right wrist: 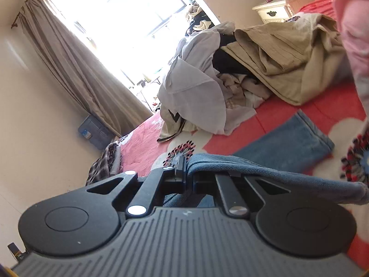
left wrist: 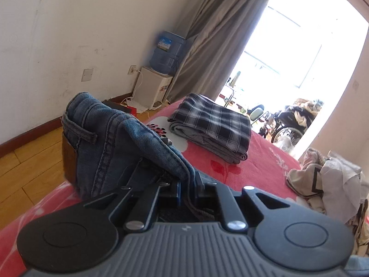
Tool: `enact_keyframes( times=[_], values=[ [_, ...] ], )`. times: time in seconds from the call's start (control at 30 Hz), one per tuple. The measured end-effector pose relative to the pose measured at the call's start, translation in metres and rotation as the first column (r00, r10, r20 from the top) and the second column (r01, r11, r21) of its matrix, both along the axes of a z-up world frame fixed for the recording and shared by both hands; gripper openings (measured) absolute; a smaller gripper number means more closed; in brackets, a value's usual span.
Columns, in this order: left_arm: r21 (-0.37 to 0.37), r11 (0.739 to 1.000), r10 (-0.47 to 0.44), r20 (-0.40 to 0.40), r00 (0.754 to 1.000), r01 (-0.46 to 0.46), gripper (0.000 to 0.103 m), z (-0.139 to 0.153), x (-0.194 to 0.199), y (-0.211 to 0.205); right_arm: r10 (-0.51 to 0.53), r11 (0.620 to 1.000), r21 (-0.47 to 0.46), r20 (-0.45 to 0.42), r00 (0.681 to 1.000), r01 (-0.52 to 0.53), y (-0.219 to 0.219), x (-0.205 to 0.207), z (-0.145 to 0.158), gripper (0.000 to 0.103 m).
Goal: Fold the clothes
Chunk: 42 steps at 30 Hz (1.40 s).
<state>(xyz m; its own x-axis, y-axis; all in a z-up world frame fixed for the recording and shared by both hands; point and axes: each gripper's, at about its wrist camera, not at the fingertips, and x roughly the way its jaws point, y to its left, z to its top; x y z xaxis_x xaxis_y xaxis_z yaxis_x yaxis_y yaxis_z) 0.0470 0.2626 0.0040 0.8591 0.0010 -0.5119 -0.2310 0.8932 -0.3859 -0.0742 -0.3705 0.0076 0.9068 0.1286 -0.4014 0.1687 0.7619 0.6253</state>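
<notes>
Gripping one pair of blue jeans (left wrist: 108, 143) from both ends, two handheld grippers hold the denim above a bed covered in a red floral blanket (left wrist: 253, 168). The left gripper (left wrist: 188, 180) is clenched on the waistband edge, its jaws pressed together on the cloth, and the belt-looped top of the jeans rises over its left finger. The right gripper (right wrist: 188, 173) is likewise clamped on a fold of the same jeans (right wrist: 265, 168), which drapes across its right finger; one leg lies flat on the blanket (right wrist: 288, 113) just beyond.

Farther out on the bed, the left wrist view shows one folded plaid garment (left wrist: 214, 124) lying in a neat stack, apart from the jeans. To its right sits one loose heap of unfolded clothes (left wrist: 332, 184), seen in the right wrist view as a pile (right wrist: 230, 73) of pale grey, cream, black and tan pieces; how many garments it holds cannot be told.

Against the far wall stands one white water dispenser (left wrist: 152, 90) carrying a single blue water bottle (left wrist: 169, 52); whether it holds water cannot be told. One grey curtain (left wrist: 221, 37) hangs beside a bright window (left wrist: 299, 46). One white nightstand (right wrist: 283, 5) stands at the bed's far end.
</notes>
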Motion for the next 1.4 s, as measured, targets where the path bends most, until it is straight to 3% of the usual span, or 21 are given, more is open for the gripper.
enact_keyframes(
  times=[0.33,0.37,0.43,0.5,0.57,0.67,0.73,0.8,0.87,0.9,1.07,1.1,1.17,1.27,1.33,1.4],
  values=[
    [0.073,0.996,-0.051,-0.098,0.994,0.058,0.012,-0.023,0.08,-0.015,-0.015,1.0,-0.001,-0.098,0.995,0.015,-0.015,0.096,-0.025,0.003],
    [0.059,0.995,-0.072,-0.129,0.989,0.08,0.012,-0.03,0.091,-0.013,-0.018,1.0,0.002,-0.112,0.994,0.018,-0.017,0.105,-0.03,0.003],
    [-0.003,0.993,-0.115,-0.201,0.973,0.116,0.024,-0.044,0.111,-0.006,-0.02,0.999,0.029,-0.156,0.988,0.025,-0.021,0.125,-0.043,0.003],
    [-0.045,0.991,-0.131,-0.248,0.96,0.123,0.033,-0.054,0.127,0.002,-0.001,0.993,0.115,-0.223,0.975,0.028,-0.031,0.144,-0.063,0.004],
    [-0.069,0.991,-0.127,-0.242,0.962,0.113,0.038,-0.054,0.138,0.009,0.018,0.977,0.206,-0.298,0.954,0.046,-0.044,0.16,-0.082,0.006],
    [-0.128,0.988,-0.113,-0.212,0.971,0.087,0.045,-0.05,0.155,0.017,0.044,0.953,0.296,-0.335,0.941,0.061,-0.062,0.175,-0.097,0.008],
    [-0.163,0.985,-0.087,-0.207,0.974,0.053,0.048,-0.05,0.167,0.021,0.06,0.927,0.367,-0.349,0.935,0.077,-0.075,0.182,-0.104,0.015],
    [-0.166,0.986,-0.053,-0.223,0.973,0.016,0.048,-0.055,0.177,0.021,0.065,0.894,0.436,-0.36,0.931,0.107,-0.088,0.188,-0.113,0.043],
    [-0.145,0.989,-0.021,-0.236,0.971,-0.014,0.048,-0.059,0.186,0.018,0.067,0.854,0.5,-0.373,0.925,0.14,-0.1,0.193,-0.121,0.061],
    [-0.126,0.992,-0.016,-0.243,0.97,-0.015,0.048,-0.059,0.188,0.015,0.06,0.839,0.519,-0.386,0.921,0.163,-0.104,0.194,-0.124,0.061],
    [-0.031,0.998,-0.054,-0.221,0.974,0.048,0.05,-0.042,0.174,-0.001,0.076,0.842,0.513,-0.416,0.906,0.165,-0.102,0.189,-0.119,0.07],
    [-0.015,0.998,-0.07,-0.211,0.975,0.068,0.051,-0.035,0.167,-0.003,0.082,0.851,0.501,-0.426,0.901,0.159,-0.1,0.188,-0.116,0.072],
    [0.019,0.994,-0.103,-0.192,0.976,0.108,0.056,-0.021,0.149,-0.007,0.114,0.908,0.406,-0.476,0.872,0.103,-0.088,0.185,-0.1,0.073],
    [0.053,0.987,-0.137,-0.182,0.974,0.149,0.059,-0.002,0.11,-0.008,0.122,0.979,0.202,-0.519,0.846,-0.017,-0.065,0.17,-0.068,0.075],
    [0.046,0.987,-0.14,-0.197,0.97,0.151,0.061,0.004,0.082,-0.005,0.102,0.995,0.044,-0.519,0.849,-0.092,-0.048,0.153,-0.045,0.075],
    [0.012,0.99,-0.134,-0.214,0.968,0.14,0.063,0.005,0.052,0.0,0.072,0.982,-0.117,-0.482,0.873,-0.145,-0.029,0.13,-0.024,0.075]
  ],
)
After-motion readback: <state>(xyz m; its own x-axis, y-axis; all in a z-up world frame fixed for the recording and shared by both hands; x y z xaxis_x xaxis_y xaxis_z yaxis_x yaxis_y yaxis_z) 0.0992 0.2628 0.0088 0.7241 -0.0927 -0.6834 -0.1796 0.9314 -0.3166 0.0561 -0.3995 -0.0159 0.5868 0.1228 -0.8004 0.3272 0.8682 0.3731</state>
